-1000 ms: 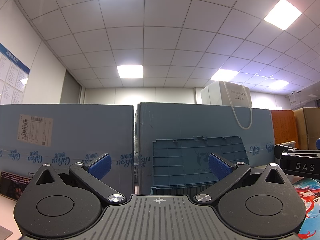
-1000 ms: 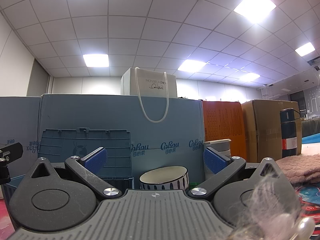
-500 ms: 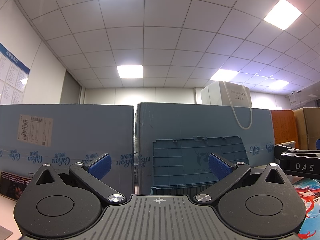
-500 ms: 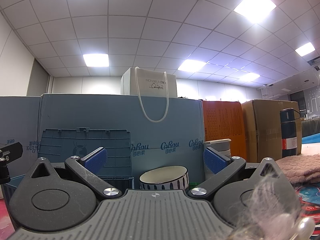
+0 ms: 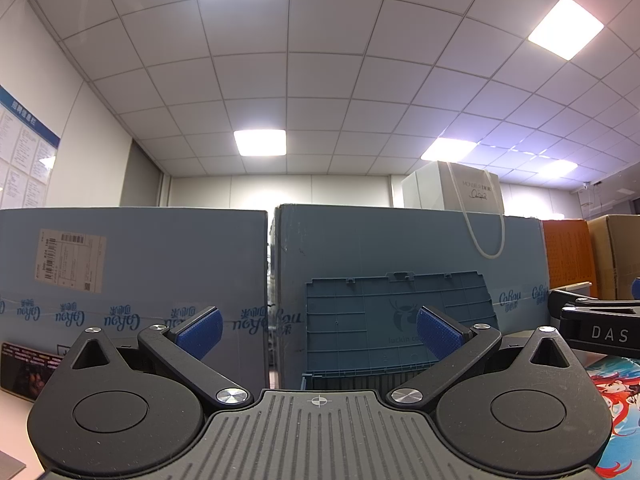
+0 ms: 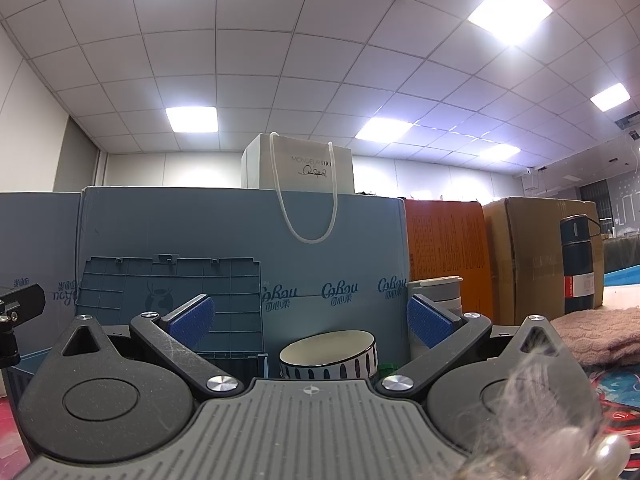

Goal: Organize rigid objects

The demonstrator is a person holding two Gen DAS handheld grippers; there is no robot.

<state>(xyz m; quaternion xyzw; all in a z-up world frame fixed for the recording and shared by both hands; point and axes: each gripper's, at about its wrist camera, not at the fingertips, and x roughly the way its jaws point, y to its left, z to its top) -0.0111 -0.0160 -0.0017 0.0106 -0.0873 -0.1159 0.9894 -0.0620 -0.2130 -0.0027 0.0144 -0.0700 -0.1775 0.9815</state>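
My right gripper (image 6: pixel 310 320) is open and level with the table, nothing between its blue pads. Straight ahead of it stands a white bowl with dark stripes (image 6: pixel 328 354). Behind the right pad rises a stack of grey-and-white cups (image 6: pixel 438 294). A blue plastic crate with its lid raised (image 6: pixel 168 304) sits to the left. My left gripper (image 5: pixel 318 332) is also open and holds nothing; the same crate lid (image 5: pixel 400 320) stands just beyond it. Part of the other gripper (image 5: pixel 596 328) shows at the right edge of the left wrist view.
Tall blue cartons (image 5: pixel 132 280) wall off the back, with a white paper bag (image 6: pixel 298 168) on top. An orange box (image 6: pixel 446 256), a brown carton (image 6: pixel 536 256) and a dark flask (image 6: pixel 578 264) stand to the right. A pink knitted cloth (image 6: pixel 596 332) lies near the right gripper.
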